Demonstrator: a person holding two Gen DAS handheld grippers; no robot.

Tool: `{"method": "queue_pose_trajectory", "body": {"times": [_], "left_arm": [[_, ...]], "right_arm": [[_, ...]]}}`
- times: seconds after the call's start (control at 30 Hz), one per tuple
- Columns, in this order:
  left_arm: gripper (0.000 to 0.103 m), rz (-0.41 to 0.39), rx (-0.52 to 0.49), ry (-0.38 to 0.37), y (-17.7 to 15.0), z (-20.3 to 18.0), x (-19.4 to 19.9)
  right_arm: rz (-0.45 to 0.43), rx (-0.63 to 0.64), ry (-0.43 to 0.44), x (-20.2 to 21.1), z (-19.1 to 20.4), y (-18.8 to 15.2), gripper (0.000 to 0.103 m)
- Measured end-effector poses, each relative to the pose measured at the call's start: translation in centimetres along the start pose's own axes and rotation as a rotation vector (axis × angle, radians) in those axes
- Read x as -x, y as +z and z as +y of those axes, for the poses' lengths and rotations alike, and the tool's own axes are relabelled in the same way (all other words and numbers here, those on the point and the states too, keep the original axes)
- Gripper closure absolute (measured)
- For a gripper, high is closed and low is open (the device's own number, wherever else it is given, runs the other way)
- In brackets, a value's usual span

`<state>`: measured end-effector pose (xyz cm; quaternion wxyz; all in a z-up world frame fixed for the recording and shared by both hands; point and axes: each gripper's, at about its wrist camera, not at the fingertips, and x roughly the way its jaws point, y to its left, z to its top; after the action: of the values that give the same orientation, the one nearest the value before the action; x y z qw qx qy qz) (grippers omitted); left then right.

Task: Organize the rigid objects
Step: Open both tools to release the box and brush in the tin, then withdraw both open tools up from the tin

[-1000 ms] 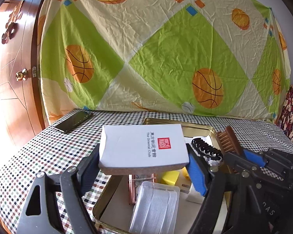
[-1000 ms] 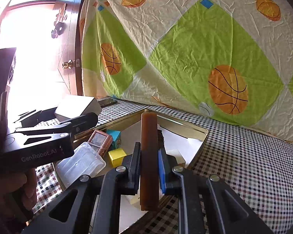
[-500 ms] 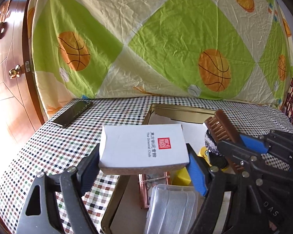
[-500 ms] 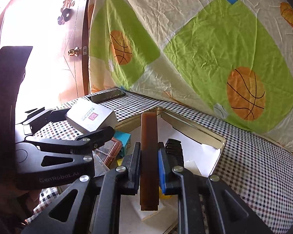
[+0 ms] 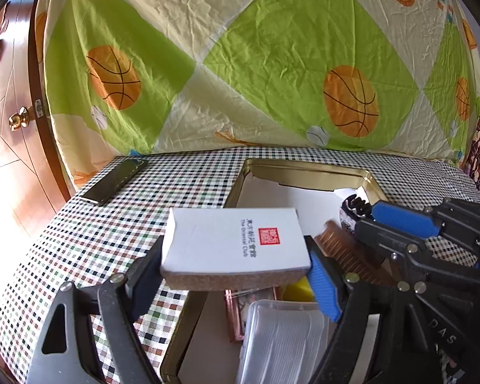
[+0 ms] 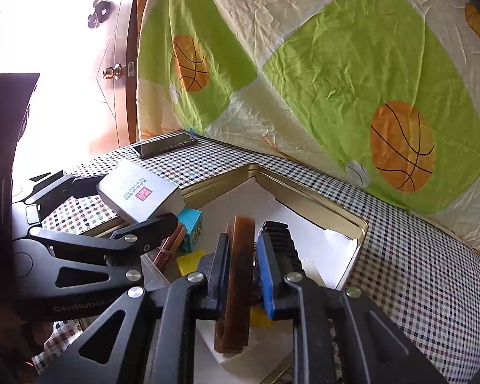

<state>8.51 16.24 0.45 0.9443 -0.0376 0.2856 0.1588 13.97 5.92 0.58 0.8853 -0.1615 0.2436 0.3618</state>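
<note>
My left gripper point(image 5: 236, 268) is shut on a white box with a red stamp point(image 5: 233, 243) and holds it above the left rim of the gold tin tray point(image 5: 304, 168). The box also shows in the right wrist view point(image 6: 140, 193). My right gripper point(image 6: 241, 256) is shut on a brown comb point(image 6: 236, 281) and holds it low inside the tray point(image 6: 310, 196). The comb's teeth show in the left wrist view point(image 5: 345, 256). The tray holds a clear plastic case point(image 5: 284, 342), a copper case point(image 5: 236, 313), yellow blocks point(image 5: 299, 291), a teal block point(image 6: 192, 227) and a black comb point(image 5: 356, 201).
A black phone point(image 5: 115, 180) lies on the checkered tablecloth point(image 5: 112, 240) at the far left. A basketball-print sheet point(image 5: 256, 64) hangs behind the table. A wooden door with a brass knob point(image 5: 17, 121) stands at the left.
The right gripper has lowered the brown comb deeper into the tray. The left gripper still holds the white box, and its view has shifted slightly left and nearer the tray.
</note>
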Motion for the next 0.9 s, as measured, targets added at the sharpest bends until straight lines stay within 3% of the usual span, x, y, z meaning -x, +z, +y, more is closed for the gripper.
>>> {"method": "queue_pose_trajectory", "body": {"times": [0.17,0.33,0.4,0.67,0.9], "left_arm": [[0.01,-0.001,0.011,0.018,0.0,0.2,0.1],[0.001,-0.016,0.016,0.026,-0.1,0.1,0.9],[0.001,-0.026,0.013,0.025,0.0,0.0,1.4],[0.0,-0.07,0.048,0.003,0.1,0.1,4.6],[0.0,-0.07,0.081,0.069,0.3,1.4,6.4]], "right_arm": [[-0.02,-0.02,-0.016,0.7,-0.8,-0.1,0.06],[-0.075,-0.049,-0.049,2.4,-1.5,-0.3,0.028],[-0.101,-0.06,-0.055,3.3,-1.8,-0.3,0.02],[-0.168,-0.047,-0.063,6.7,-1.0,-0.3,0.016],[-0.198,-0.04,-0.04,8.5,-0.4,-0.3,0.016]]}}
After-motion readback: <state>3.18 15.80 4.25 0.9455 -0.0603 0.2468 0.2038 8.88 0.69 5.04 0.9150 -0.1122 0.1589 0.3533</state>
